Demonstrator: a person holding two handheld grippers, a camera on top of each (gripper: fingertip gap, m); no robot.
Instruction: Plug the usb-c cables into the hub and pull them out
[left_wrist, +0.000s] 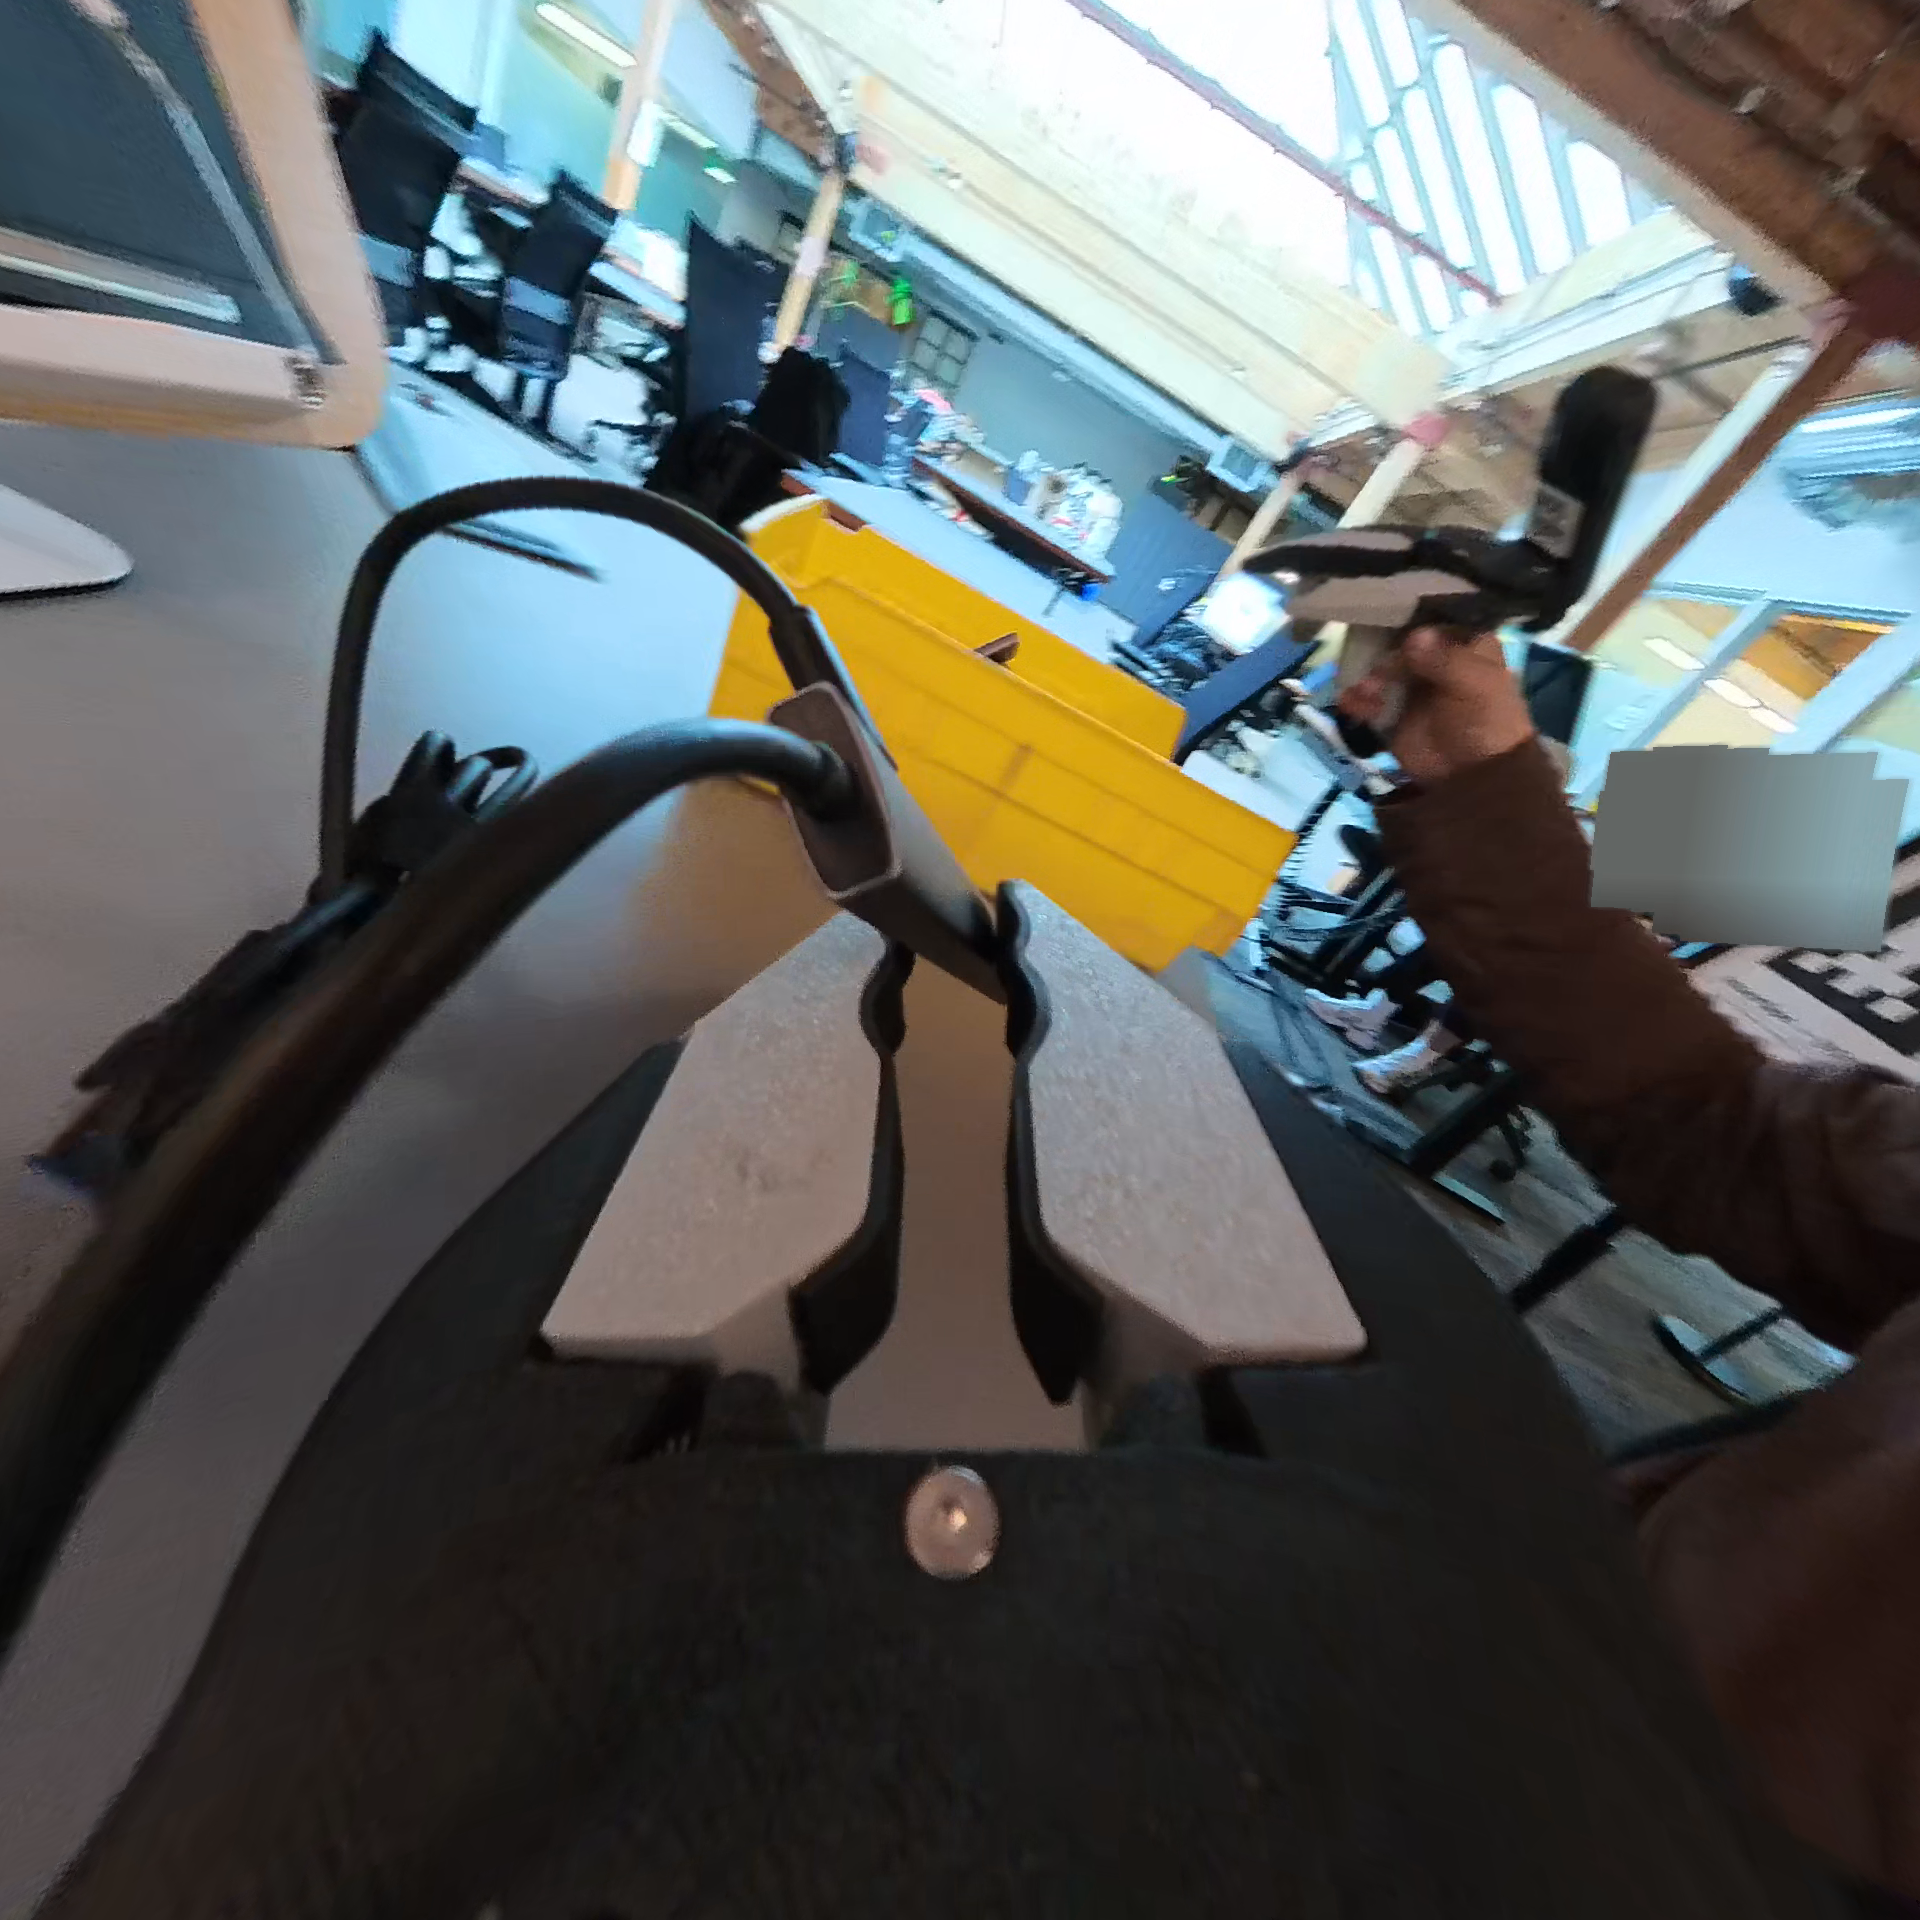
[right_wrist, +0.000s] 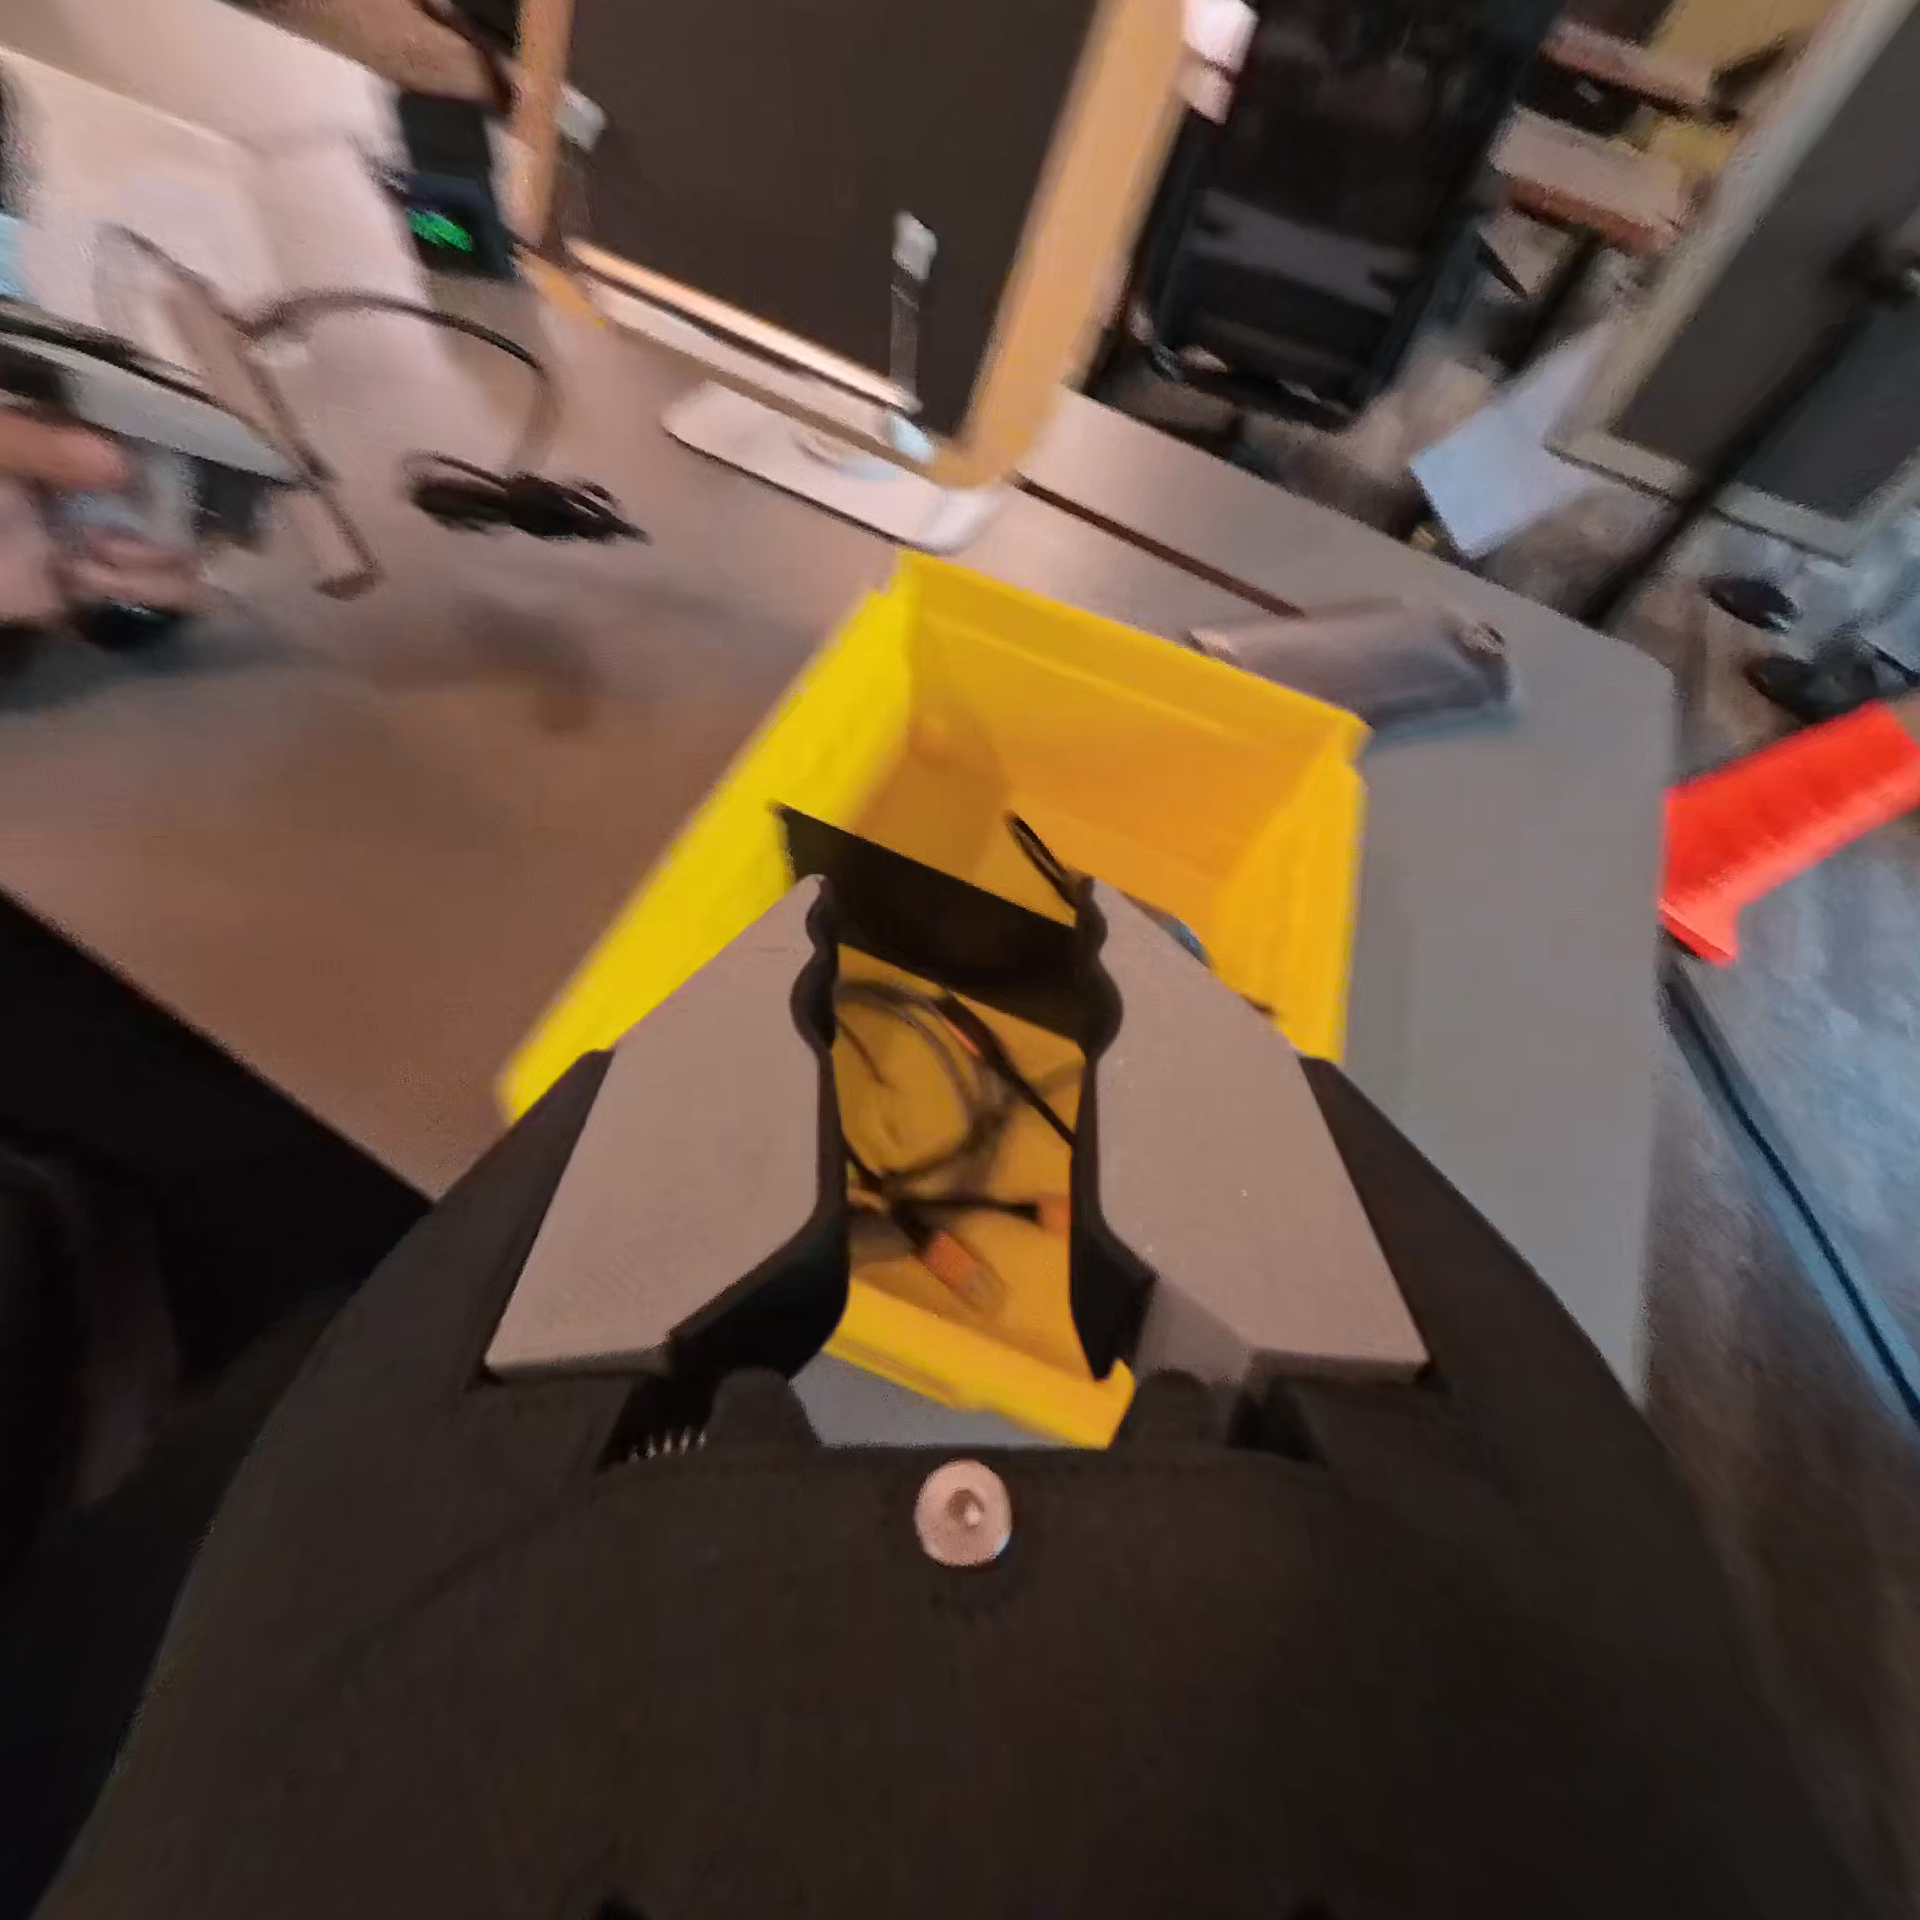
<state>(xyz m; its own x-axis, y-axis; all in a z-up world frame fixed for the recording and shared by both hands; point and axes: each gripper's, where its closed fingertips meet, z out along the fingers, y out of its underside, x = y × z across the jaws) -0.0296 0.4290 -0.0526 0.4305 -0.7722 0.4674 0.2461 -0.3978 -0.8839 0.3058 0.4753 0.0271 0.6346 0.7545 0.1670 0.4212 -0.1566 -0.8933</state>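
While clamped between left fingers (left_wrist: 1023, 971), hub (left_wrist: 883, 831) tilts.

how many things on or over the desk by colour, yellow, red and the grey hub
yellow: 1, the bin
red: 1, a ridged block
grey: 1, the hub in the left gripper
total: 3

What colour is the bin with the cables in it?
Yellow; the bin shows best in the right wrist view.
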